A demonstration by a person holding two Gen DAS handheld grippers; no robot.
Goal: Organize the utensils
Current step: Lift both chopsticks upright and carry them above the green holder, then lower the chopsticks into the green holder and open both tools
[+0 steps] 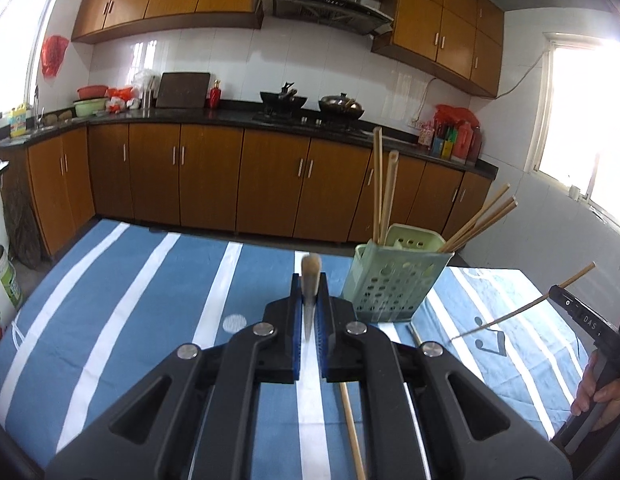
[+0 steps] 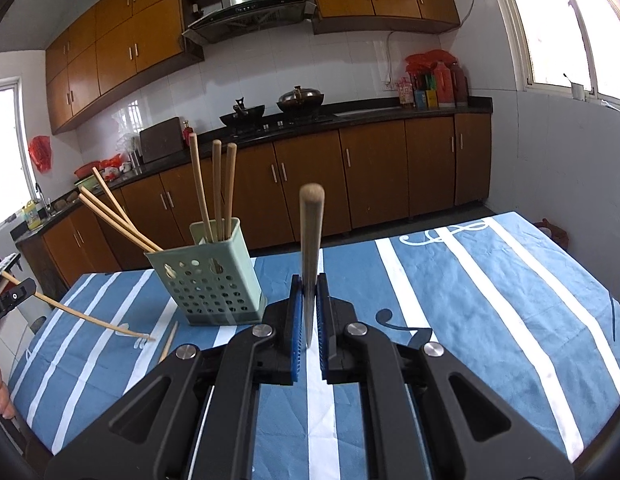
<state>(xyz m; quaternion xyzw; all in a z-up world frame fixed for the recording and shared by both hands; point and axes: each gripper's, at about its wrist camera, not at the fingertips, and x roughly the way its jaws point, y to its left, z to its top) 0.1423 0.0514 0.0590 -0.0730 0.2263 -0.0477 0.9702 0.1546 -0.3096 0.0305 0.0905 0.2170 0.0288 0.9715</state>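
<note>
Upright chopsticks [image 2: 213, 188] crowd the green holder [image 2: 207, 280]; striped cloth [image 2: 490, 300] to its right lies open.

Both wrist cams face kitchen counter; share green holder [image 1: 394, 280].

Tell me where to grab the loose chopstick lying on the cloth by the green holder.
Grip the chopstick mid-shaft, coming down from above, jaws across its length: it lies flat on the tablecloth, thin, clear of the holder.
</note>
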